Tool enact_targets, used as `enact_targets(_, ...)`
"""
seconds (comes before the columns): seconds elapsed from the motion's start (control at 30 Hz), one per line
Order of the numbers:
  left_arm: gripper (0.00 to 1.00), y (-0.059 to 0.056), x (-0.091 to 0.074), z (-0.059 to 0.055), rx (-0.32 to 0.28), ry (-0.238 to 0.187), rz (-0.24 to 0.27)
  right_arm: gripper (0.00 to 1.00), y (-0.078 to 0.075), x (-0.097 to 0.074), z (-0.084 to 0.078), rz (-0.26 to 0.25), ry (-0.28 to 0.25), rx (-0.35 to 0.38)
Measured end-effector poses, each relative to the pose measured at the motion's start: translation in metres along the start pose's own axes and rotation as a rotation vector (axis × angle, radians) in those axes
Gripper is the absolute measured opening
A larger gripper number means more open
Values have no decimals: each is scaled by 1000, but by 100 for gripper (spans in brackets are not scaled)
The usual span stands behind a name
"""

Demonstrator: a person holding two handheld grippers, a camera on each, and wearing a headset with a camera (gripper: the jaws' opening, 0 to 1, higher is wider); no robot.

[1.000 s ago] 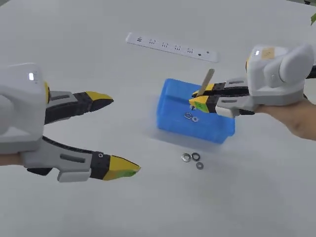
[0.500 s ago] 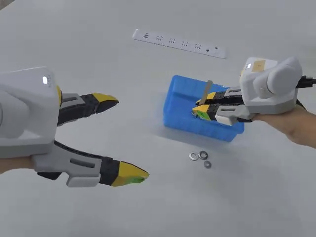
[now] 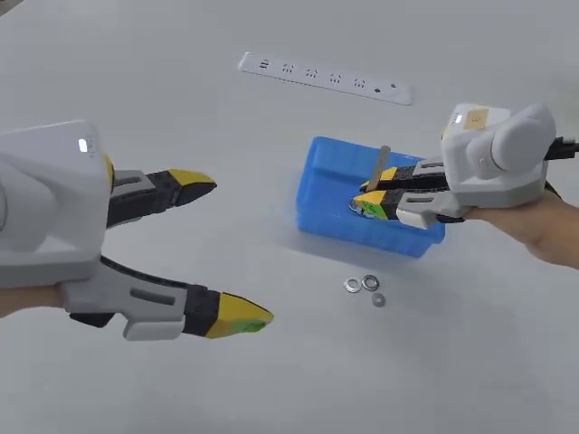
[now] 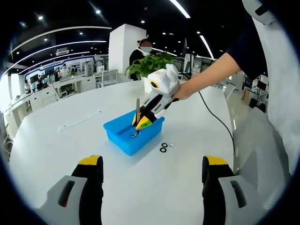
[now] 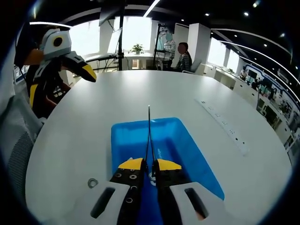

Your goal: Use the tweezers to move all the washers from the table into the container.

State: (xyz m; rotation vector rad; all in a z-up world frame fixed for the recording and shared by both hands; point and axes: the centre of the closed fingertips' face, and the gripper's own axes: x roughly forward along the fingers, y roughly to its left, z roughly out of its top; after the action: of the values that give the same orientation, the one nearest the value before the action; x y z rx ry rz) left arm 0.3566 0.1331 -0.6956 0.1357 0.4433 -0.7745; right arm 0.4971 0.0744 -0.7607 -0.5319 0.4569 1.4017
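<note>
Right gripper (image 3: 365, 201) at center right of the head view, jaws pressed together, pinching tweezers (image 3: 380, 165) over the blue container (image 3: 327, 192). Left gripper (image 3: 241, 251) at left, jaws spread wide, holding nothing, well apart from the container. Three washers (image 3: 365, 287) lie close together on the table (image 3: 181, 90) just below the container. Small bits inside the container by the tweezers, maybe washers, too tiny to tell. Power strip (image 3: 324, 79) at top.
</note>
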Motion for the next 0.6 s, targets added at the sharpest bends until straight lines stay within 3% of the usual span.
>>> enact_targets(0.1,93,4,0,-1,4,5,15,10,-2,-3,4,-9,-11,1)
enact_targets(0.2,92,10,2,-6,16,36,29,9,-3,-6,10,-14,-20,-8)
enact_targets(0.27,91,15,5,-4,12,31,27,8,-2,-8,14,-13,-21,-20)
enact_targets(0.33,89,25,11,9,-47,-22,57,8,0,-11,17,-4,-29,-22)
enact_targets(0.47,85,42,21,25,-45,-54,76,8,5,-13,22,11,-26,-52)
enact_targets(0.57,78,48,35,43,-20,-82,61,8,7,-15,24,17,-20,-74)
enact_targets(0.6,75,46,42,51,-10,-94,32,8,8,-16,24,19,-20,-75)
